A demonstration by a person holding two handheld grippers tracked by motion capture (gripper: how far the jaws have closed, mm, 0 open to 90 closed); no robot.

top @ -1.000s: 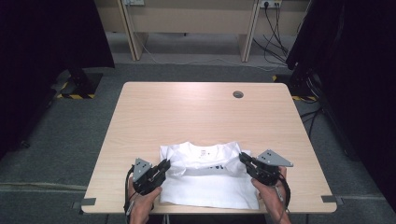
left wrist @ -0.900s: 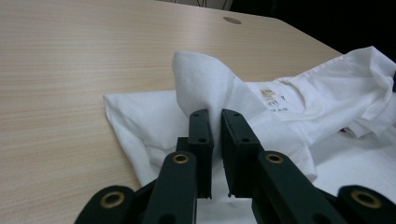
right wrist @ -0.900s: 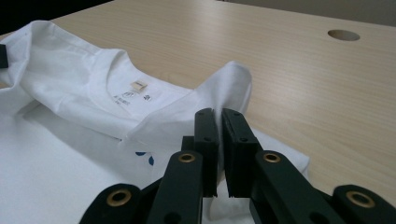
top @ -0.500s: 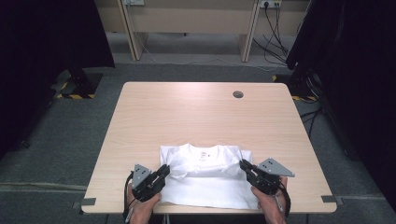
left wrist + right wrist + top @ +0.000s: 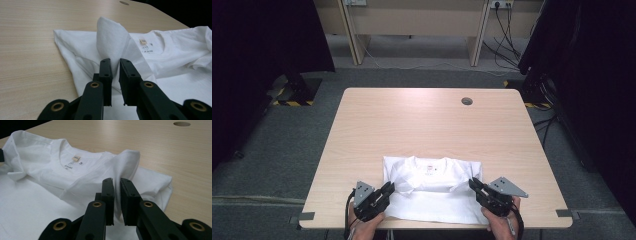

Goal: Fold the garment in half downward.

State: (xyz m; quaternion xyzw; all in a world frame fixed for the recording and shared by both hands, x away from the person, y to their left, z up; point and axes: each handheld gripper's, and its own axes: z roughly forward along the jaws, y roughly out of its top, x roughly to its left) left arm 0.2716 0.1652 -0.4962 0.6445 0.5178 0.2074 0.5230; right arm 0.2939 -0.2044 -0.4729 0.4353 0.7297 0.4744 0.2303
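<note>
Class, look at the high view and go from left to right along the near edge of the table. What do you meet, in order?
left gripper → white T-shirt → right gripper

One white T-shirt [image 5: 432, 192], one table [image 5: 422, 125], two grippers

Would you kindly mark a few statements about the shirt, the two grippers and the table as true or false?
1. The white T-shirt lies at the near edge of the table. True.
2. The left gripper pinches a raised fold of the shirt. True.
3. The right gripper hangs open, clear of the cloth. False: its jaws have a fold of the shirt between them.
4. The collar label faces up. True.
5. The table's round hole is covered by the shirt. False: it lies bare, far beyond it.
</note>
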